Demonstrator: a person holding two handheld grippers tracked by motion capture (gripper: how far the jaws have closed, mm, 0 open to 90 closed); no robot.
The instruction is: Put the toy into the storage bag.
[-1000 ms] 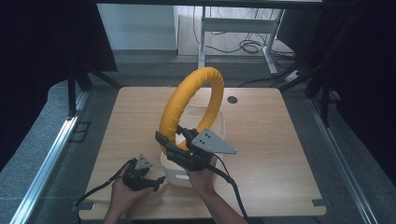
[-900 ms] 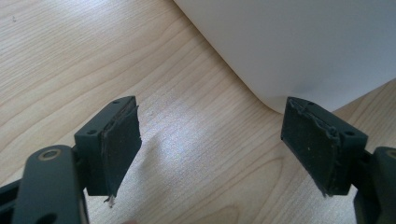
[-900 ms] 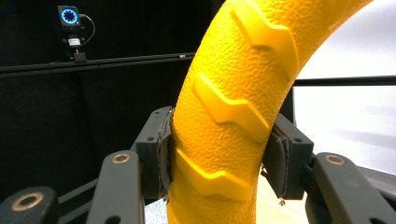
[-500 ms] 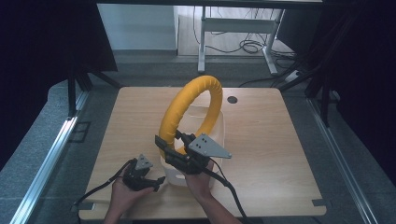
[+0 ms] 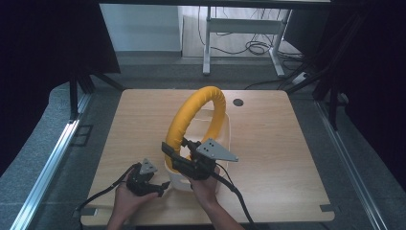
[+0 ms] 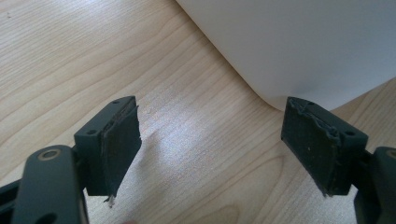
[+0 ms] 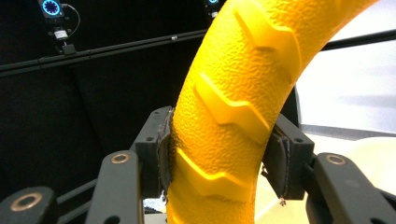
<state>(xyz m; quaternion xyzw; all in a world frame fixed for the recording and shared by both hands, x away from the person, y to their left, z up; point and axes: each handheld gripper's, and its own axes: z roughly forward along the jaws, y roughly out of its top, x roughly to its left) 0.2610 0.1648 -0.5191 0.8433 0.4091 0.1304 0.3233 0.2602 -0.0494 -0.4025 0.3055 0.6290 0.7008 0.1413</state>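
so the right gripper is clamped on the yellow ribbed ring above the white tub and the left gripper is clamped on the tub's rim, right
Not quite. The left gripper is not clamped on anything: the left gripper view shows its fingers standing wide apart over bare wooden table, with the white plastic tub just beyond them. The rest holds: the right gripper is shut on the yellow ribbed ring above the tub.

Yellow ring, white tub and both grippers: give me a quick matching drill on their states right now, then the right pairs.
Things:
1. yellow ring
2. white tub
3. left gripper
4. right gripper

States:
A. jaws apart, nothing between them
B. stands on the wooden table
C. held upright, clamped at its lower part
D. jaws pressed on both sides of a textured tube

Pairs: 1-C, 2-B, 3-A, 4-D
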